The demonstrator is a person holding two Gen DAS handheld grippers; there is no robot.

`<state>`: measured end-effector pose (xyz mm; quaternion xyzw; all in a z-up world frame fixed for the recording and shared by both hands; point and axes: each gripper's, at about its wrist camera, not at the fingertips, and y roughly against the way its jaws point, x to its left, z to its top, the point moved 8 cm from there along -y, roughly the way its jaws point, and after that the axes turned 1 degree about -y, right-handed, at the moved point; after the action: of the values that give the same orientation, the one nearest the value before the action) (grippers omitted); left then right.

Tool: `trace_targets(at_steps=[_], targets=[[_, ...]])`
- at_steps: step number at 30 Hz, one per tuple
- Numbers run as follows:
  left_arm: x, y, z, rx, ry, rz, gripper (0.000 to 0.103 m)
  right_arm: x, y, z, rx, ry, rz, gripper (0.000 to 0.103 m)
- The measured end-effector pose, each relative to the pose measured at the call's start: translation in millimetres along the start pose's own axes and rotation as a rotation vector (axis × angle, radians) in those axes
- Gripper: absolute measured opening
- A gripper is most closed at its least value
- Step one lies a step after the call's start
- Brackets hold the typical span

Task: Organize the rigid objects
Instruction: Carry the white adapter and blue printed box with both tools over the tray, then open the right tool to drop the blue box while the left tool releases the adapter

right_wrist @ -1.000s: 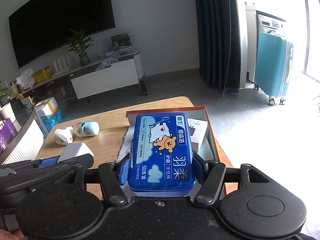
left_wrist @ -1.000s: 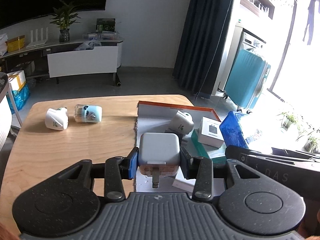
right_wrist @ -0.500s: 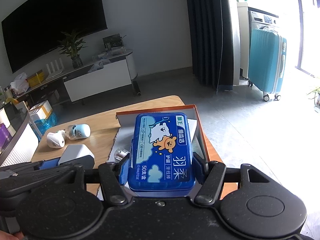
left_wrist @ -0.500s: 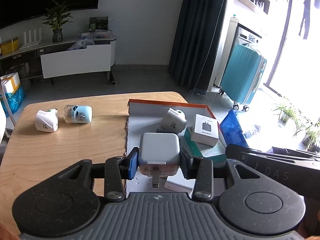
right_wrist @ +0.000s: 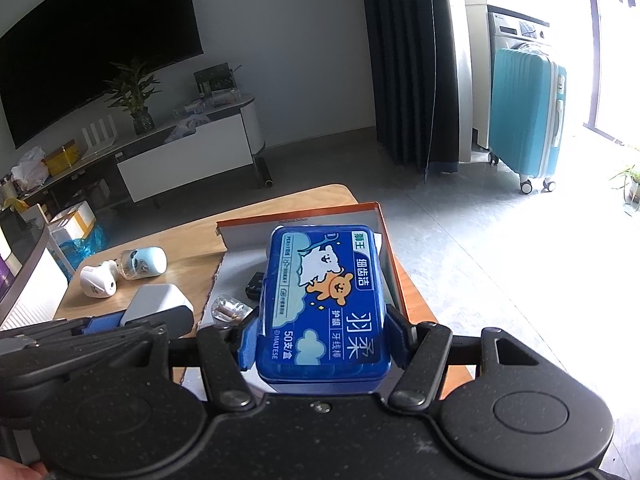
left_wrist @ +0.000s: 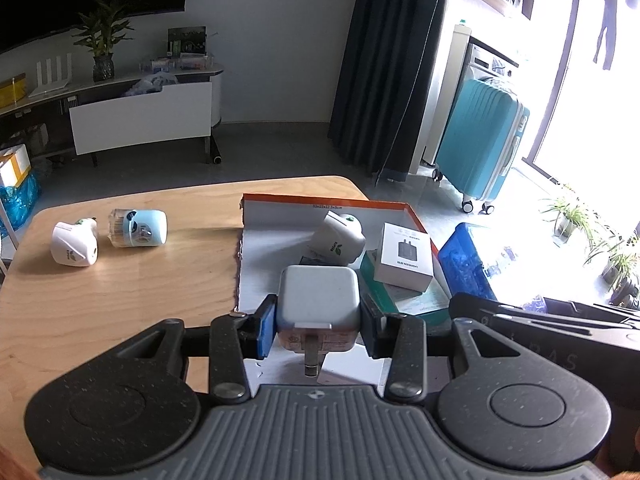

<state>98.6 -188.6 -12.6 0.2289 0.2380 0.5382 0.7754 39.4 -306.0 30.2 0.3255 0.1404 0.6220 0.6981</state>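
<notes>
Carrying both loads over the orange-rimmed box (left_wrist: 416,216), part-filled: left gripper (left_wrist: 319,322) clamps white charger (left_wrist: 318,294), right gripper (right_wrist: 322,340) clamps blue floss case (right_wrist: 324,300); two items (left_wrist: 108,236) wait on table (left_wrist: 120,300).

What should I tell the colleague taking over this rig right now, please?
Left gripper: shut on the white charger, over the orange-rimmed box.
Right gripper: shut on the blue floss case, also above that box.
In the box: a white plug, a small white carton.
Left on the table: another white plug, a pale blue bottle.
</notes>
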Motion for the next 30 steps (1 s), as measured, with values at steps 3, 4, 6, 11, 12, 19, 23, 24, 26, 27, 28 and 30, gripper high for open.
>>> trace_targets(at_steps=[3, 4, 6, 11, 12, 19, 23, 24, 26, 27, 28, 30], targets=[[-0.5, -3.1, 0.5, 0.004, 0.000, 0.000, 0.042, -0.9, -3.4, -0.3, 0.007, -0.003, -0.002, 0.073], [-0.7, -4.2, 1.0, 0.006, 0.001, 0.001, 0.042, -1.2, -4.4, -0.6, 0.009, -0.003, -0.002, 0.073], [-1.2, -6.1, 1.9, 0.009, 0.002, 0.000, 0.042, -1.4, -6.3, -0.5, 0.012, -0.003, -0.002, 0.073], [-3.6, -10.5, 3.3, 0.014, -0.001, -0.004, 0.042, -2.8, -10.9, -1.0, 0.023, -0.005, -0.004, 0.073], [-3.7, -11.6, 3.3, 0.015, -0.002, -0.005, 0.042, -2.7, -11.9, -1.1, 0.024, -0.005, -0.004, 0.073], [-4.1, -19.5, 5.2, 0.029, 0.001, -0.004, 0.042, -4.3, -19.3, -2.7, 0.037, -0.005, -0.006, 0.073], [-4.5, -22.8, 6.0, 0.036, 0.002, -0.007, 0.042, -6.6, -24.1, -3.7, 0.048, -0.007, -0.009, 0.073], [-4.5, -23.8, 6.3, 0.037, 0.002, -0.007, 0.042, -6.9, -25.0, -4.0, 0.051, -0.008, -0.010, 0.073], [-4.5, -26.9, 7.4, 0.042, 0.006, -0.008, 0.042, -7.7, -27.4, -3.6, 0.055, -0.010, -0.012, 0.073], [-4.2, -28.3, 8.0, 0.045, 0.008, -0.008, 0.042, -8.1, -28.6, -3.8, 0.057, -0.010, -0.012, 0.073], [-3.5, -29.7, 8.2, 0.047, 0.009, -0.009, 0.042, -8.1, -29.8, -4.5, 0.060, -0.011, -0.011, 0.073], [-2.5, -32.9, 9.9, 0.051, 0.010, -0.009, 0.042, -8.5, -32.7, -5.4, 0.067, -0.012, -0.011, 0.073]])
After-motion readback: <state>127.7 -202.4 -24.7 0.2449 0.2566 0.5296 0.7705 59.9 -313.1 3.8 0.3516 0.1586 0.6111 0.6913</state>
